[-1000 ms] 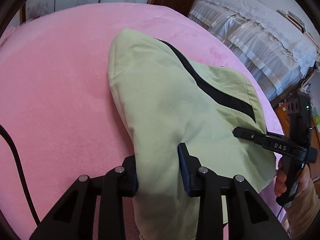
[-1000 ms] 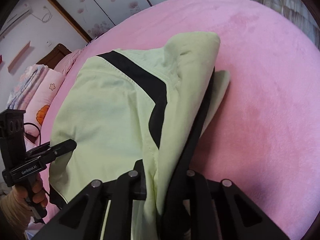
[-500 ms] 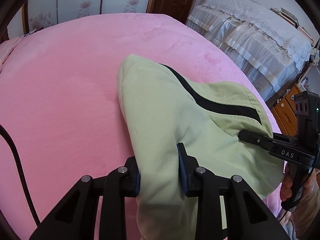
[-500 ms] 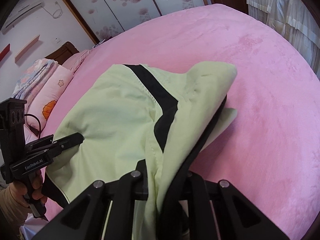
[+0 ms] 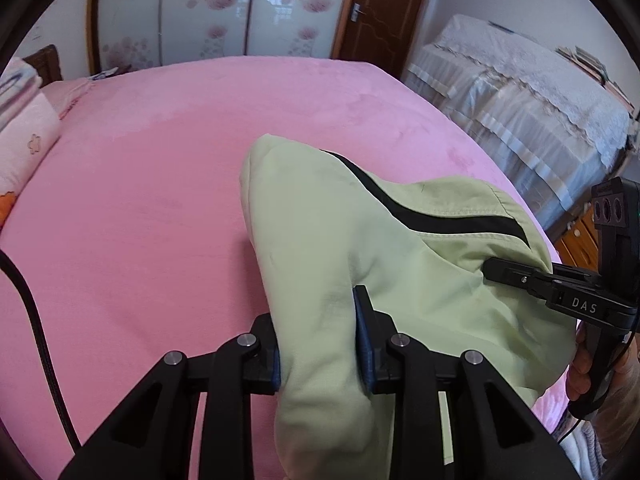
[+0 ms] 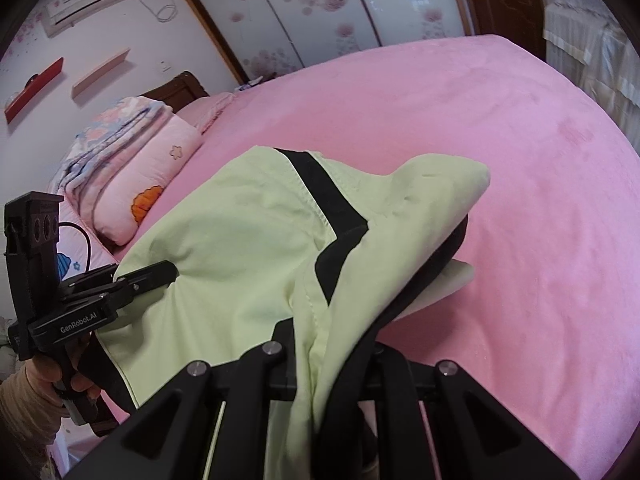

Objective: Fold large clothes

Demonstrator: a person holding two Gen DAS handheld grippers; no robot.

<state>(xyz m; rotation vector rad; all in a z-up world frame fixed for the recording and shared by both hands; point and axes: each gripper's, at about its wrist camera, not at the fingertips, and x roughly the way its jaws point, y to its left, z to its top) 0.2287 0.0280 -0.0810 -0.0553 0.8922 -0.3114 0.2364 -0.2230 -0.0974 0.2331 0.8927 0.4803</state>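
A light green garment with a black stripe (image 5: 340, 232) hangs between both grippers above the pink bed (image 5: 160, 184); its far fold still rests on the bed. My left gripper (image 5: 318, 340) is shut on one bunched edge of the garment. My right gripper (image 6: 332, 348) is shut on the other edge, where the green cloth (image 6: 240, 232) and its black lining drape over the fingers. Each gripper shows in the other's view: the right one (image 5: 496, 274) at the right, the left one (image 6: 160, 274) at the left.
The pink bed (image 6: 520, 160) spreads wide around the garment. Folded quilts and a pink pillow (image 6: 140, 176) lie at its head. A lace-covered piece of furniture (image 5: 520, 88) stands beyond the bed's right side. A black cable (image 5: 32, 320) runs along the left.
Both grippers have risen and pulled back with the garment, lifting more of it off the bed. Both keep their grip.
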